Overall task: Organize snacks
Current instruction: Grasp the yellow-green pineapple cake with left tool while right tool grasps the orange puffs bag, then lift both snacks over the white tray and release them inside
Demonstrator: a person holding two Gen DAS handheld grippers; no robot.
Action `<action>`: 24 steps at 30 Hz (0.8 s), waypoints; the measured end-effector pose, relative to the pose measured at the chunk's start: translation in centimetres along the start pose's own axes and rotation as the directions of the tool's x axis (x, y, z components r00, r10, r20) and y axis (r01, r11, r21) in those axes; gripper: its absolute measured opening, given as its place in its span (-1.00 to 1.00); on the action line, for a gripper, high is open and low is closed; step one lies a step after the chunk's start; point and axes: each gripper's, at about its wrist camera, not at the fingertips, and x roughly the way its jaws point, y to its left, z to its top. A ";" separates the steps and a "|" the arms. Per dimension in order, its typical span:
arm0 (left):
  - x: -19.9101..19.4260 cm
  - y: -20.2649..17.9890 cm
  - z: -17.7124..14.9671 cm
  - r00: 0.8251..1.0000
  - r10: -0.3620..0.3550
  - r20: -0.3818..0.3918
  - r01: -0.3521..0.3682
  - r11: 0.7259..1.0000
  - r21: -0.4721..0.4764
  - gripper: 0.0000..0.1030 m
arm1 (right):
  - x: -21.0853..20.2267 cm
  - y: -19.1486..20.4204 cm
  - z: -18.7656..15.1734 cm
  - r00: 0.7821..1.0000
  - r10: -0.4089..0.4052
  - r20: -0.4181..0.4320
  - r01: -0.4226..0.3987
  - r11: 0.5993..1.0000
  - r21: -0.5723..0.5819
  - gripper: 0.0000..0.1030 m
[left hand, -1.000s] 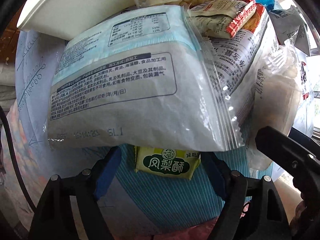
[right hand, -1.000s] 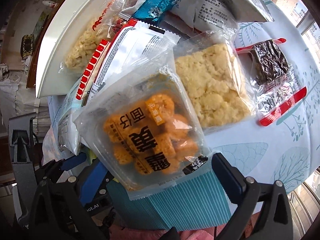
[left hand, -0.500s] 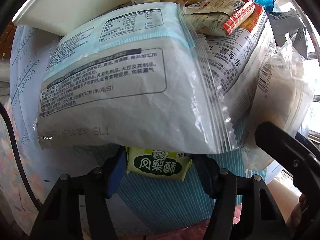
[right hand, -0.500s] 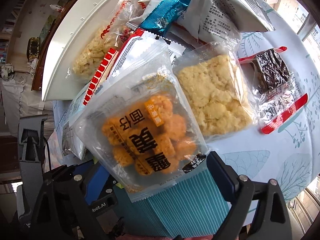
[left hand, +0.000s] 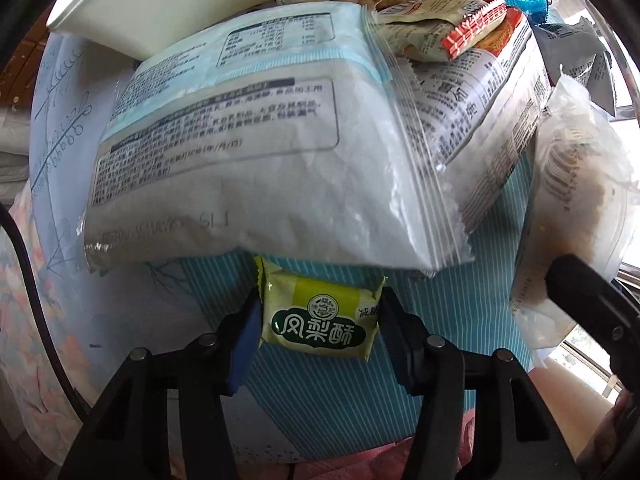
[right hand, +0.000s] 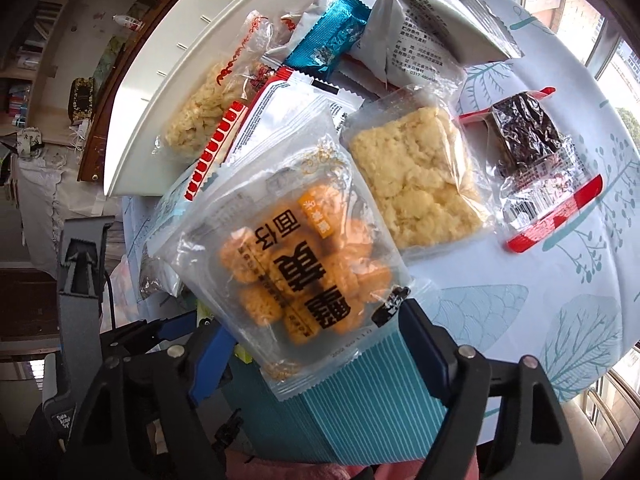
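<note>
The green pastry wrapper (left hand: pixel 320 320) is glossy plastic film, crimped at its ends. The big white packet (left hand: pixel 256 168) is matt, slightly crinkled plastic. The packet of orange snacks (right hand: pixel 296 268) and the crumbly cake's sleeve (right hand: pixel 416 176) are clear shiny film. The blue wrapper (right hand: pixel 328 40) looks metallic foil. The white tray (right hand: pixel 160 92) is smooth hard plastic. The gripper pads (left hand: pixel 244 344) are matt blue.

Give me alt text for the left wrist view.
The left gripper is shut on a small green snack packet above a striped teal cloth. Behind it lies a big white bag, more snacks, and a white tray.
</note>
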 end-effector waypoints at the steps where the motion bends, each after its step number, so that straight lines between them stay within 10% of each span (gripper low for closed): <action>1: 0.0 0.1 -0.4 1.000 -0.001 -0.001 0.001 1.000 -0.007 0.05 | -0.4 0.0 -0.1 1.000 0.006 0.006 -0.006 1.000 -0.009 0.40; 8: -1.8 0.4 -3.0 0.999 0.006 0.042 -0.004 0.999 -0.053 0.05 | -2.8 1.4 -0.8 0.999 0.006 0.054 0.001 0.990 -0.141 -0.17; 24: -11.6 1.7 -9.2 0.973 0.002 0.231 0.040 0.983 -0.180 0.05 | -8.5 0.9 -2.6 0.989 0.037 0.141 -0.004 0.974 -0.226 -0.27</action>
